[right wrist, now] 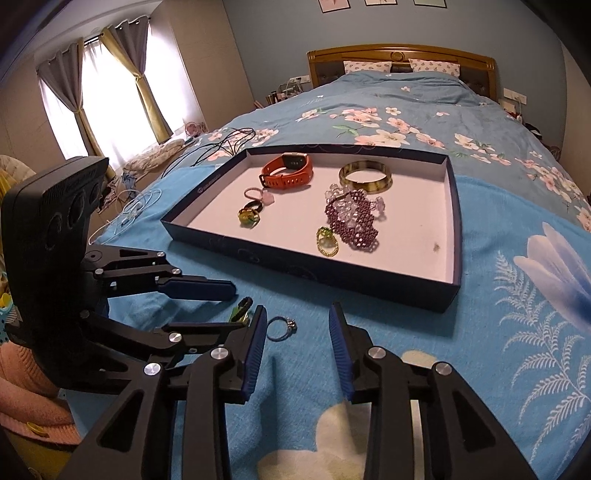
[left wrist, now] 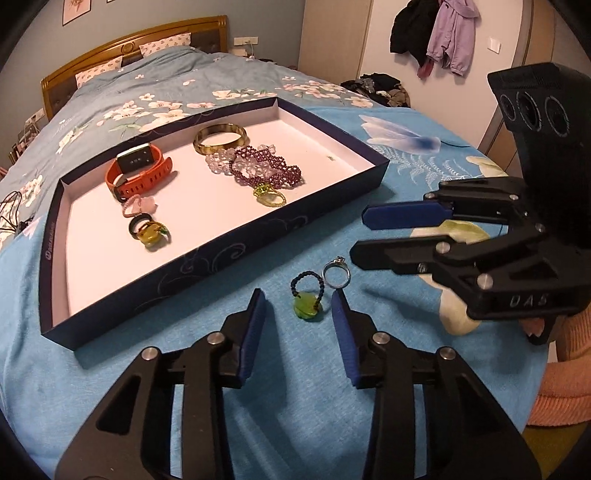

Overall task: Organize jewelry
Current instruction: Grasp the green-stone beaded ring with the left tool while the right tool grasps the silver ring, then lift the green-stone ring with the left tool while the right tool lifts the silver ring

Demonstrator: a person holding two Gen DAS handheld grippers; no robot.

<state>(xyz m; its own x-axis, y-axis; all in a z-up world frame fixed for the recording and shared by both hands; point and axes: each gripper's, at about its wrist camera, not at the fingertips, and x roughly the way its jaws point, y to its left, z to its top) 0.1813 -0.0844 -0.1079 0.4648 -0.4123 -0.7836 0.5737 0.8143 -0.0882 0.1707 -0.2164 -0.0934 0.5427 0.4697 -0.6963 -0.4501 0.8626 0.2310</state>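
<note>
A dark blue tray [left wrist: 236,242] [right wrist: 306,267] with a white floor lies on the bed. It holds an orange watch [left wrist: 138,173] [right wrist: 290,171], a brown bangle [left wrist: 221,139] [right wrist: 365,177], purple bead bracelets [left wrist: 266,171] [right wrist: 352,218] and several rings. A beaded ring with a green stone [left wrist: 307,299] [right wrist: 240,314] and a silver ring [left wrist: 336,275] [right wrist: 282,328] lie on the blue blanket in front of the tray. My left gripper [left wrist: 299,301] [right wrist: 236,306] is open around the green-stone ring. My right gripper [right wrist: 297,317] [left wrist: 358,236] is open and empty, the silver ring just inside its left finger.
The blue flowered bedspread [right wrist: 406,110] stretches to a wooden headboard [right wrist: 402,55]. Cables [right wrist: 221,144] lie on the bed left of the tray. Curtains [right wrist: 92,81] hang at the window. Clothes [left wrist: 439,33] hang on the wall. A pink knitted sleeve [left wrist: 565,369] is at the right.
</note>
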